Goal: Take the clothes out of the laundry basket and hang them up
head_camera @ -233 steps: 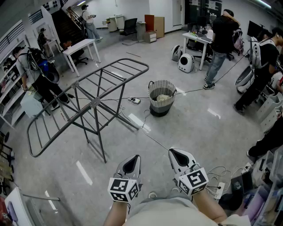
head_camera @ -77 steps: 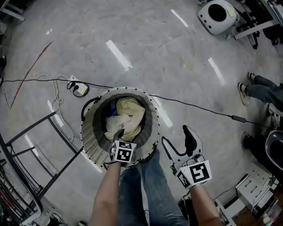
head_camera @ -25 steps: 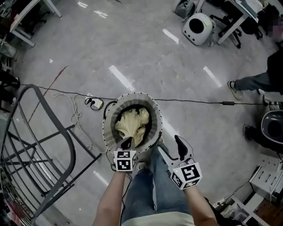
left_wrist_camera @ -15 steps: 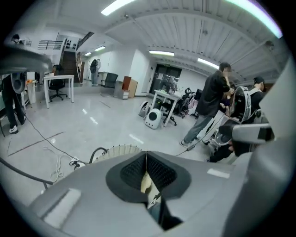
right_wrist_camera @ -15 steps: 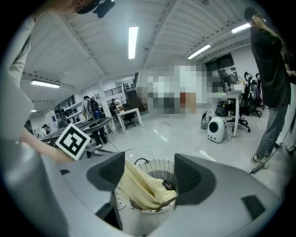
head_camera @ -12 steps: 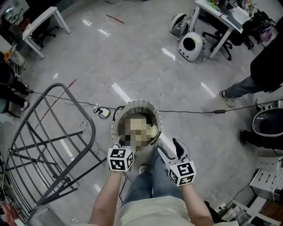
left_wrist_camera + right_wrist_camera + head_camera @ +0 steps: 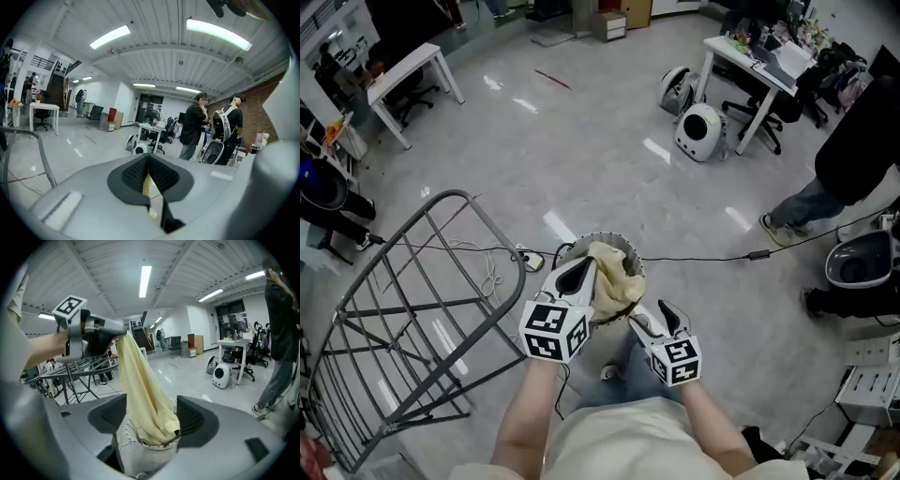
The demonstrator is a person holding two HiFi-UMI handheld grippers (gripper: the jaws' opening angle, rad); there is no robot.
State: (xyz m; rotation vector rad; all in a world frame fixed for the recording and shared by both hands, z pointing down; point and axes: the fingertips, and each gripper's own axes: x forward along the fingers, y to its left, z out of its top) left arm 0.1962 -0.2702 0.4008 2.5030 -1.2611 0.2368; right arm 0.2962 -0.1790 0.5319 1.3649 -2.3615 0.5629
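Left claw (image 7: 579,270) pinching yellow cloth (image 7: 614,281), now lifted high above the basket (image 7: 628,247) below it. Right claw (image 7: 650,317) spread, empty. Cloth nearly out, so hanging likely next.

- Room bright and evenly lit. Ceiling tube lights (image 7: 216,33) sit above and ahead of the left gripper (image 7: 148,159) jaws; one light strip (image 7: 145,280) above the right gripper (image 7: 151,416) jaws.
- Glossy floor (image 7: 609,131): white streak glare beyond both jaws.
- Shadows soft, faint.
- Gripper views: heavy fisheye, black corners; near surfaces behind jaws blurred.
- Yellow garment (image 7: 140,380) between right jaws in focus.
- Head view: lines bow toward edges, sharp at centre.
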